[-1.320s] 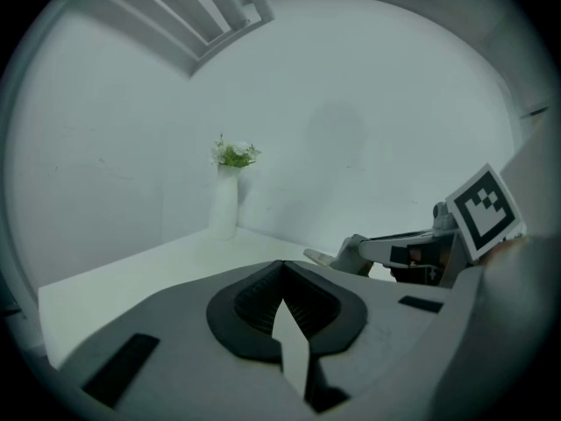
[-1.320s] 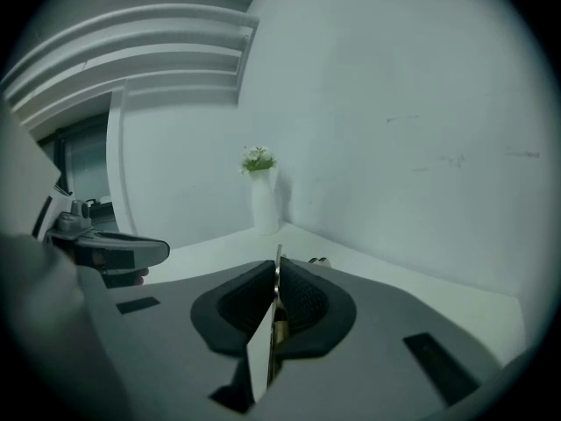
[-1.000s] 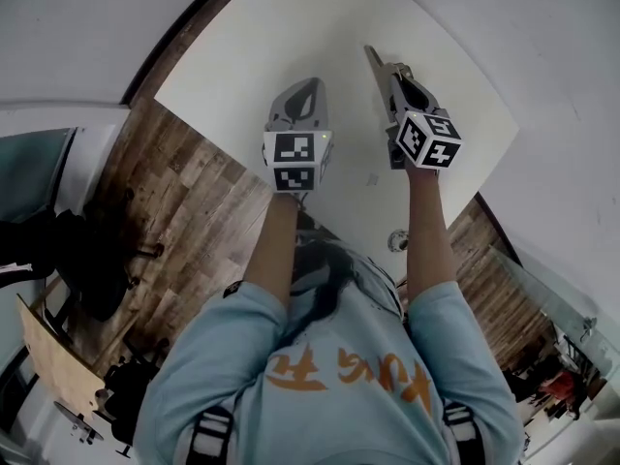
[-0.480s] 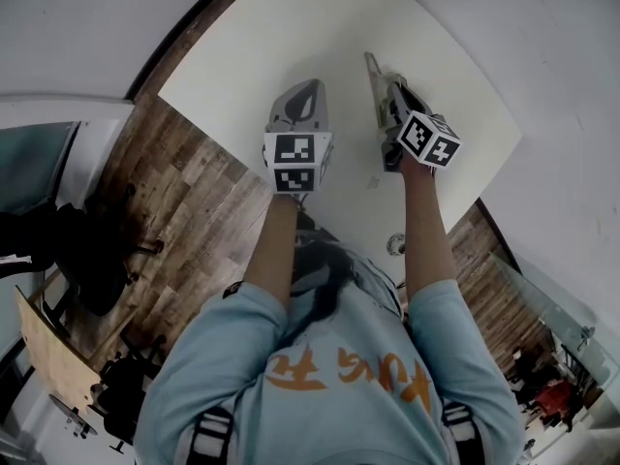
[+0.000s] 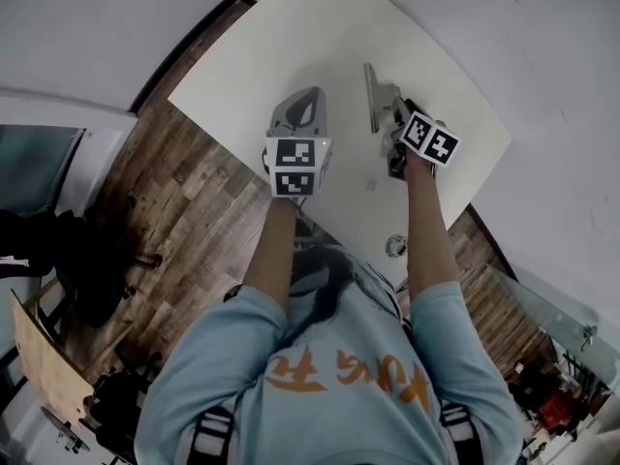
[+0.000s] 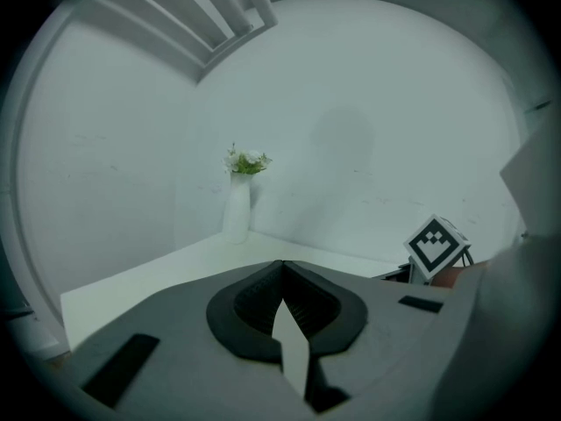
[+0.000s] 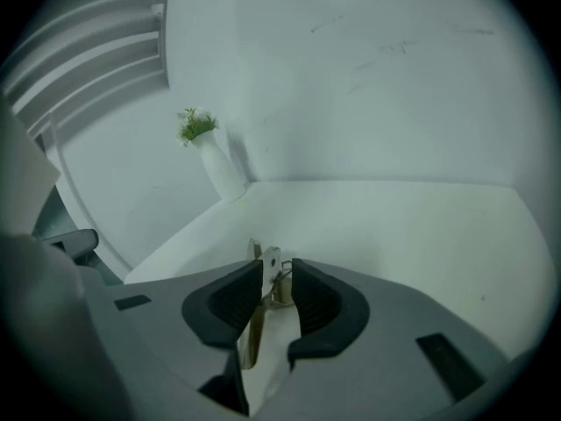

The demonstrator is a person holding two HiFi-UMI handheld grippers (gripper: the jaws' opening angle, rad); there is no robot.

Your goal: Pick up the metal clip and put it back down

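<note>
White table (image 5: 291,37) fills the upper middle of the head view, set against a pale wall, with brown plank floor (image 5: 184,211) along its left edge. The person's light blue shirt (image 5: 291,386) with orange print takes up the lower part of that view. Both forearms reach forward over the near part of the table.

The left gripper (image 6: 281,267) is held over the table's near left part. Its dark pads are pressed together at the tips with nothing between them. The right gripper (image 7: 276,268) is beside it on the right, a little further in over the table, and the two grippers are apart. Its marker cube (image 6: 436,246) shows at the right of the left gripper view.

A white vase (image 7: 219,169) with a small green and white sprig stands at the far edge of the table against the wall.

The metal clip (image 7: 270,263) stands upright between the right gripper's jaws, which are opening. The clip is close against the left pad, with a gap showing on the right pad's side. I cannot tell whether its lower end rests on the table.
</note>
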